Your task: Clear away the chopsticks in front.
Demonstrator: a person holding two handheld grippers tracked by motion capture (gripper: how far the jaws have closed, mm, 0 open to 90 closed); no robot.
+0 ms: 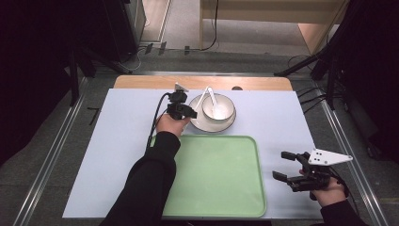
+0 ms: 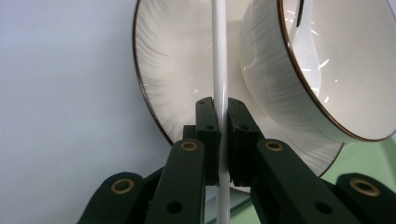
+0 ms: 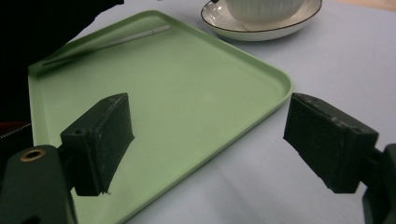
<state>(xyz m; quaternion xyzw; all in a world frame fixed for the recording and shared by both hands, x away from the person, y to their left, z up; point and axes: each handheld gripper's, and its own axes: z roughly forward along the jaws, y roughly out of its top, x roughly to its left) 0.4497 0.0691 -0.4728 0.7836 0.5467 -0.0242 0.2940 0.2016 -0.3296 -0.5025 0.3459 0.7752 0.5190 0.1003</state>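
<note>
A white ribbed bowl stands on a brown-rimmed saucer at the back of the pale blue mat. A white spoon rests inside the bowl. My left gripper is at the saucer's left side, shut on a thin white stick that leans up over the bowl's rim. In the left gripper view the stick runs upright between the pads of that gripper, with the bowl to the right and the saucer behind. My right gripper hovers open and holds nothing by the tray's right edge.
A light green tray lies in front of the saucer. In the right gripper view my right gripper looks across the tray toward the saucer. A thin pale streak runs along the tray's far rim. Bare mat lies to the left.
</note>
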